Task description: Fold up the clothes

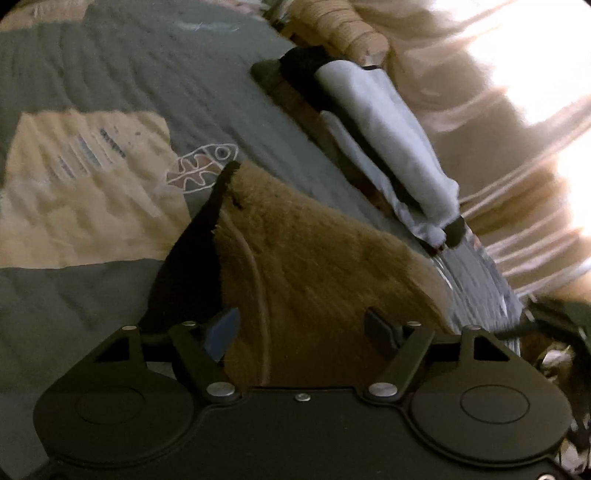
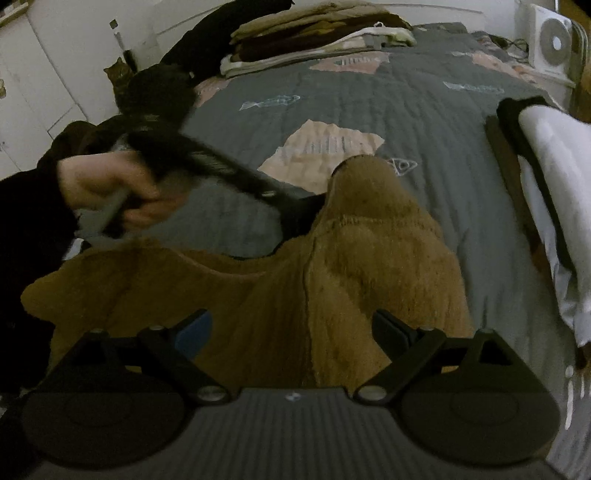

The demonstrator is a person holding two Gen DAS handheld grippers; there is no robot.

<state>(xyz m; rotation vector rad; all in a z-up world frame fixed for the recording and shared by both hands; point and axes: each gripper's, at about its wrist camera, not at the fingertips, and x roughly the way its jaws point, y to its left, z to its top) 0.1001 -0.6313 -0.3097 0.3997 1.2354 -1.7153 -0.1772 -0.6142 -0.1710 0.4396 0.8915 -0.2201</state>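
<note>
A brown fuzzy garment (image 1: pixel 314 251) lies spread on the grey fish-print quilt (image 1: pixel 147 55), one part rising to a peak. My left gripper (image 1: pixel 303 328) hangs just over it. Its fingers stand wide apart and the fabric runs between and past them, with no pad visibly pressing. In the right wrist view the same garment (image 2: pixel 351 277) fills the foreground, and my right gripper (image 2: pixel 291 332) is open above it with nothing gripped. A hand (image 2: pixel 110 192) holds the blurred left gripper (image 2: pixel 303 210), whose tip is at the left side of the raised brown part.
A folded white and black garment (image 2: pixel 546 155) lies along the bed's right edge. A stack of folded clothes (image 2: pixel 314 33) sits at the far end. Dark clothes (image 2: pixel 159 88) are heaped at the left. A white fan (image 2: pixel 554 40) stands at the far right, and curtains (image 1: pixel 498 147) hang beside the bed.
</note>
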